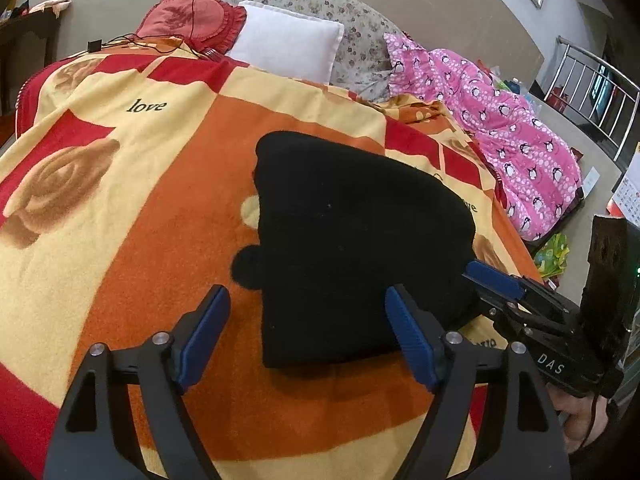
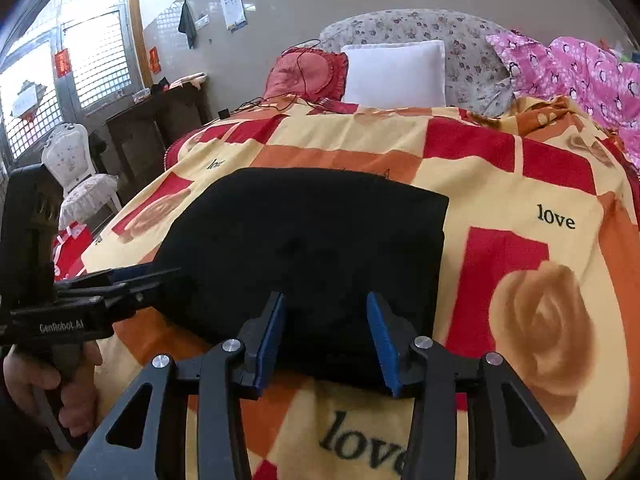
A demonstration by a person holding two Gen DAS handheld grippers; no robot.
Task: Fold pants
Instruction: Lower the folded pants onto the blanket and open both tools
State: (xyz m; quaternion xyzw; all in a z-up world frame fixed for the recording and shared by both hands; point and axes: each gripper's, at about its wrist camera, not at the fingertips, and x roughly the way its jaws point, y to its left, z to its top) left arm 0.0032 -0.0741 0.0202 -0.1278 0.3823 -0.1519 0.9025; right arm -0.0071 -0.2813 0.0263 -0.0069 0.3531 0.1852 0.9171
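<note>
L gripper [image 1: 308, 336] released, R gripper [image 2: 326, 338] released; folded black pants [image 1: 352, 240] just ahead, untouched.

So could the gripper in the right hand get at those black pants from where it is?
Probably yes. The right gripper hangs with open jaws just over the near edge of the folded black pants, and nothing lies between them on the blanket.

Folded pants [image 2: 312, 256] lie on the blanket [image 2: 520, 184] covering the bed. Behind them, at the head, a round cushion [image 2: 308, 74] sits left of a square pillow [image 2: 396, 74]. A penguin-print garment [image 1: 500, 128] lies along the blanket's right edge.
</note>
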